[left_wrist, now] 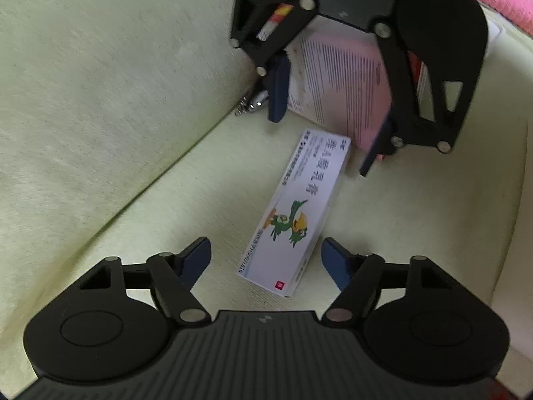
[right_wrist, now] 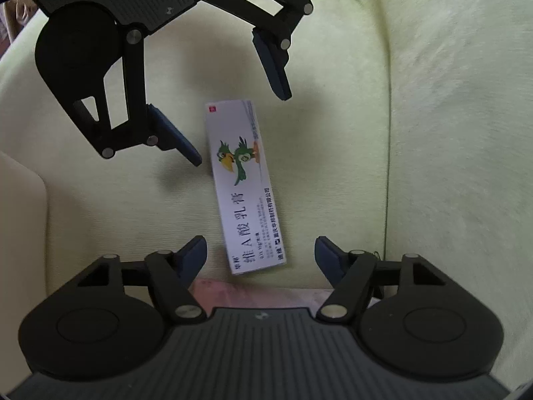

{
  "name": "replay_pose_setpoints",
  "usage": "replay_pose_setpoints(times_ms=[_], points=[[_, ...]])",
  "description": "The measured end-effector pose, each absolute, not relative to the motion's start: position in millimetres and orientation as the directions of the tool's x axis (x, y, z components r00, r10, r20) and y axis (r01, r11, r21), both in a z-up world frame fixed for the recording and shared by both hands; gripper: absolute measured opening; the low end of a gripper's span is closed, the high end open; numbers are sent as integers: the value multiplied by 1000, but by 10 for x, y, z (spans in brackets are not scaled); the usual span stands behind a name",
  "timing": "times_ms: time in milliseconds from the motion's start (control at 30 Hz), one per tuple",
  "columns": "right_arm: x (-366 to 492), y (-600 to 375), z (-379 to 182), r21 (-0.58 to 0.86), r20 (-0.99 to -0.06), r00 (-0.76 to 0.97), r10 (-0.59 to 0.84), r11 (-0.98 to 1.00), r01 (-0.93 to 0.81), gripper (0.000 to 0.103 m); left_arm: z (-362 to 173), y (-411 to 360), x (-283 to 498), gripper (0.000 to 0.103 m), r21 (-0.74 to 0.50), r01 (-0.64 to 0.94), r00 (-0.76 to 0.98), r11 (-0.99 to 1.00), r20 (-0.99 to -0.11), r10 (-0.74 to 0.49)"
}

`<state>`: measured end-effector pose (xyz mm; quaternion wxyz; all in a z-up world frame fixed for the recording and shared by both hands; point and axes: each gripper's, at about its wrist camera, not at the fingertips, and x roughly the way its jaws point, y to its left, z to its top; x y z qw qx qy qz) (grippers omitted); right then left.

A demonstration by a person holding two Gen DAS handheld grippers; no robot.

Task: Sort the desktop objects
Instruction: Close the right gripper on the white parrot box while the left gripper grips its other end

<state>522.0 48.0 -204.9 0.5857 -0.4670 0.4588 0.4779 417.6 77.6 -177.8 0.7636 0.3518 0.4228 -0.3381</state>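
L gripper spread wide, empty, straddling near end of long white cardboard ointment box w/ green bird print | R gripper wide, empty, opposite end | box flat on pale-green fabric cushion, prob. staged for pickup

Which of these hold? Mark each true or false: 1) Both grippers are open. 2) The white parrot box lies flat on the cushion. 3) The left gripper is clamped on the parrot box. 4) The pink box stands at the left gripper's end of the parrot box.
1) True: the left gripper and the right gripper both stand open.
2) True: the parrot box lies flat on the yellow-green cushion.
3) False: its fingers are apart and holding nothing.
4) False: the pink box is at the right gripper's end.
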Motion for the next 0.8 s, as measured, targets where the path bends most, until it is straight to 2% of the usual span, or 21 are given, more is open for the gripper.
replay_pose_setpoints(times_ms=[67,133,167,467,800], points=[[5220,511,-2119,-107,-986,117,116,92,-990,62,-1847,788,4186,59,242,824,394,513,-894,-212],[5197,536,-2173,-99,-988,108,110,83,-992,52,-1881,807,4176,56,233,827,387,511,-896,-217],[5175,546,-2189,-94,-988,102,111,78,-993,39,-1875,820,4171,55,230,824,390,518,-893,-223],[4816,423,-1816,-156,-963,164,212,57,-986,37,-1628,979,3908,54,245,808,419,536,-878,-231],[4095,206,-727,-243,-913,255,318,78,-967,36,-604,1030,3207,54,357,785,520,505,-824,-224]])
